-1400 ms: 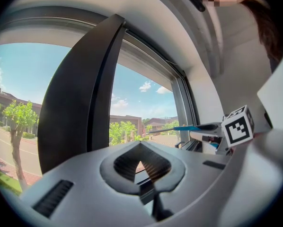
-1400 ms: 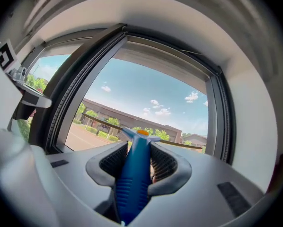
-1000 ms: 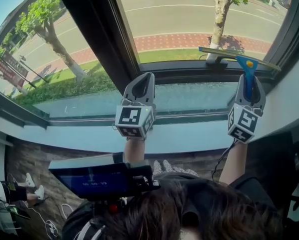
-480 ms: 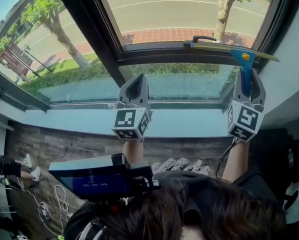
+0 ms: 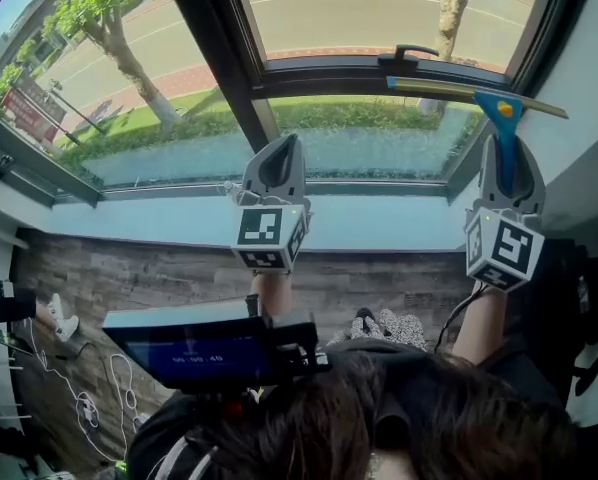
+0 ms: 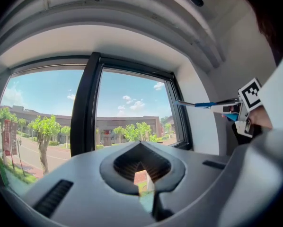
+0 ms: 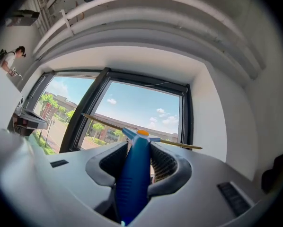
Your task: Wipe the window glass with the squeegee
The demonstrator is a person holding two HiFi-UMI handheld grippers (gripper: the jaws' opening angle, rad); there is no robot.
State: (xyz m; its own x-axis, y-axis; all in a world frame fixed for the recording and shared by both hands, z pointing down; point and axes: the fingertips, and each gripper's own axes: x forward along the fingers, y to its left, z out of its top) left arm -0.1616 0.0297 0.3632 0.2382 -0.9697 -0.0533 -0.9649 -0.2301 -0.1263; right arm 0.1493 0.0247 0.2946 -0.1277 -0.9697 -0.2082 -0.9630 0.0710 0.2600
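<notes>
1. My right gripper point(image 5: 505, 168): jaws clamped on the handle of the blue plastic squeegee point(image 5: 500, 118), which has an orange stud and a long, thin yellowish blade. The blade runs crosswise at the right side of the clear window glass point(image 5: 379, 13), just below the black metal window handle point(image 5: 403, 56). Whether it touches the pane I cannot tell.
2. My left gripper point(image 5: 278, 158): jaws together, nothing between them. It is raised above the white sill point(image 5: 369, 230), near the black window frame point(image 5: 214, 48), well apart from the squeegee.
</notes>
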